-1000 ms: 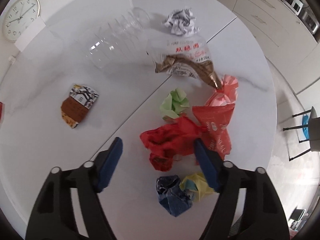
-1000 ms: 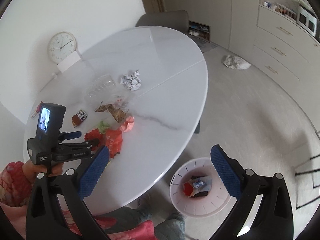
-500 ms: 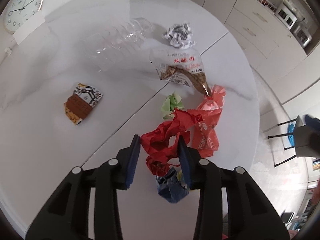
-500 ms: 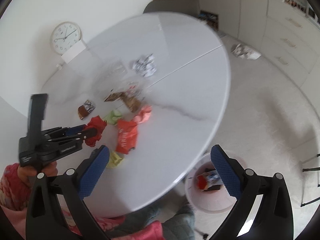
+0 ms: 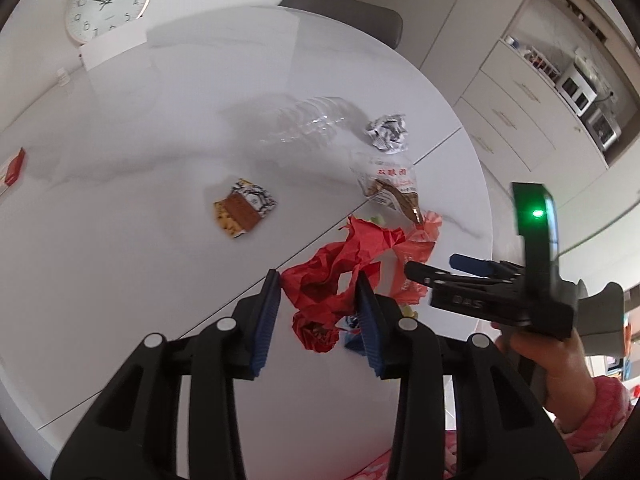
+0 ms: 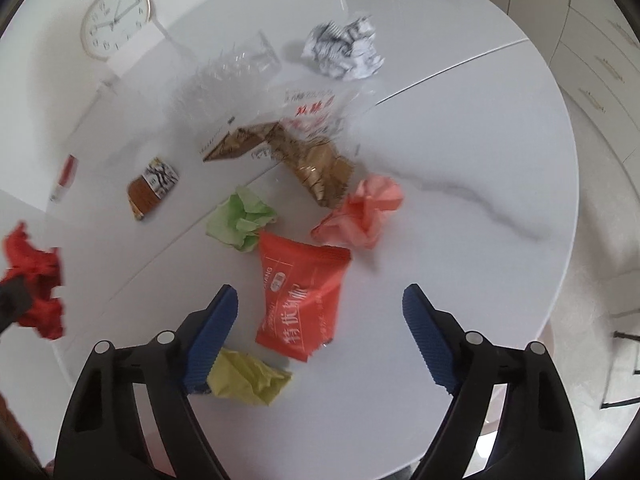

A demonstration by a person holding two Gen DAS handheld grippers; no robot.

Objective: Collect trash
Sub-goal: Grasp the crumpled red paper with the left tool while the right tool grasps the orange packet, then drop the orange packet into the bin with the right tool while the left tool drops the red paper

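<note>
My left gripper [image 5: 318,280] is shut on a crumpled red paper [image 5: 332,276] and holds it above the white table [image 5: 120,240]; the paper also shows at the left edge of the right wrist view [image 6: 34,280]. My right gripper [image 6: 320,300] is open and empty, above a red snack packet [image 6: 300,296]. Around it lie a yellow paper wad [image 6: 248,376], a green wad [image 6: 240,222], a pink wad [image 6: 360,212], a clear and brown wrapper [image 6: 304,140], a black-and-white paper ball [image 6: 344,52] and a small brown snack wrapper [image 6: 152,186].
A clear plastic bottle [image 6: 224,80] lies toward the back of the table. A clock [image 5: 108,0] leans on the wall behind a white card. A red box [image 5: 14,166] sits at the table's left edge. Cabinets [image 5: 540,120] stand to the right.
My left gripper closed on the red paper and lifted it off the table. My right gripper swung from over the floor bin to above the trash on the table.
</note>
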